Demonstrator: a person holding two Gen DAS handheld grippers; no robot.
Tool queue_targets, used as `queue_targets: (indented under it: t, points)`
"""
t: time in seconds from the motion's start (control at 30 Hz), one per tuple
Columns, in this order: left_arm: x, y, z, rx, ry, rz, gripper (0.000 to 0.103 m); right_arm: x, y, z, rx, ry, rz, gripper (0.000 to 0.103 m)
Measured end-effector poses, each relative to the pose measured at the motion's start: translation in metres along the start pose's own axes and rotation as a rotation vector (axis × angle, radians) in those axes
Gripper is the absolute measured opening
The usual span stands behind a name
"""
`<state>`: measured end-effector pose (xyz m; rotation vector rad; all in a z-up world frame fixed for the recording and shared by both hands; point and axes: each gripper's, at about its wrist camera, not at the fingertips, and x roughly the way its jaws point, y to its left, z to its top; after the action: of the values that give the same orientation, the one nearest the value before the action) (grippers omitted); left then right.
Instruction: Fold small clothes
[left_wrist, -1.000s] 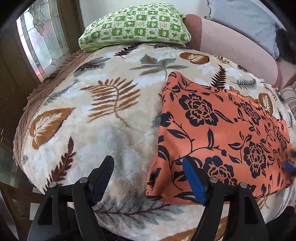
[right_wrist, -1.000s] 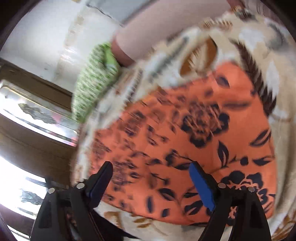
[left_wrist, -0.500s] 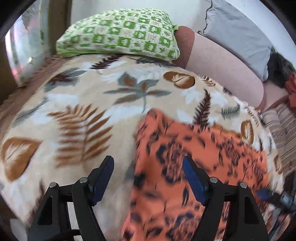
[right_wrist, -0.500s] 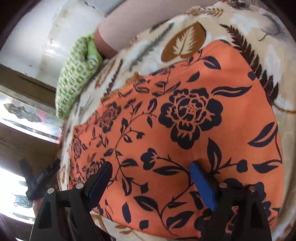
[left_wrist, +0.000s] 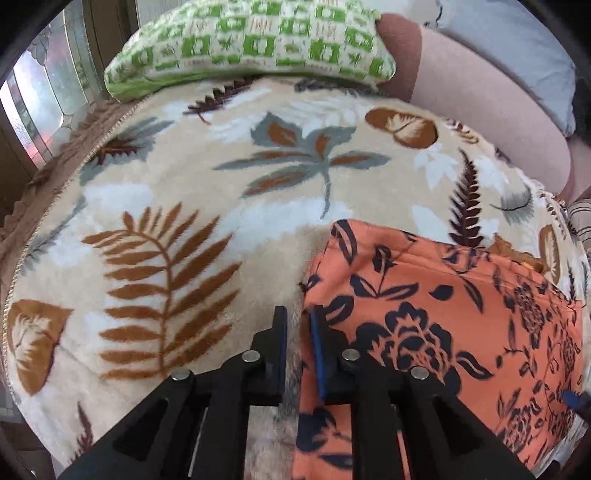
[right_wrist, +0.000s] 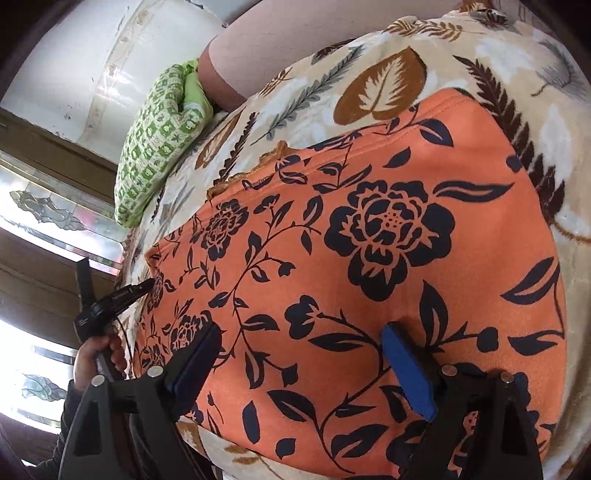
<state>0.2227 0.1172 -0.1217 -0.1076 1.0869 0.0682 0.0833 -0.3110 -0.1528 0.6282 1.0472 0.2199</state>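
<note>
Left gripper (left_wrist: 298, 325) closing at orange garment (left_wrist: 443, 332) edge, blanket (left_wrist: 166, 206) beside

A broad stretch of leaf-patterned blanket (left_wrist: 177, 206) lay open left of the orange floral garment (left_wrist: 443, 314). A green checked pillow (left_wrist: 251, 40) blocked the far edge, a pink bolster (left_wrist: 480, 110) walled the right, and a window frame (left_wrist: 44, 110) hemmed the left.

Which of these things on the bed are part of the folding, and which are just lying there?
In the job: orange floral garment; left gripper, closing at its edge; right gripper, open over it.

Just there: leaf-print blanket; green checked pillow; grey pillow.
</note>
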Motion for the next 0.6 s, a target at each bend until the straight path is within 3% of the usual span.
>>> queue_targets:
  t: [0.1, 0.2, 0.27, 0.37, 0.5, 0.6]
  points:
    - [-0.022, -0.001, -0.009, 0.025, -0.061, 0.024, 0.023, -0.017, 0.004, 0.008, 0.012, -0.079, 0.062, 0.091]
    - [-0.042, -0.003, -0.022, 0.040, -0.087, 0.011, 0.026, -0.002, -0.015, 0.021, 0.061, -0.058, 0.048, 0.091]
    - [-0.053, -0.005, -0.032, 0.047, -0.087, -0.020, 0.043, 0.010, -0.035, 0.025, 0.152, -0.027, 0.023, 0.090]
    - [-0.071, -0.018, -0.054, 0.083, -0.117, -0.057, 0.064, -0.006, -0.023, 0.032, 0.135, -0.053, 0.105, 0.091]
    - [-0.070, -0.038, -0.076, 0.150, -0.108, -0.090, 0.064, -0.018, -0.026, 0.060, 0.119, -0.127, 0.104, 0.091]
    - [-0.042, -0.046, -0.086, 0.187, -0.034, 0.002, 0.064, -0.009, -0.060, 0.085, 0.198, -0.171, 0.082, 0.091]
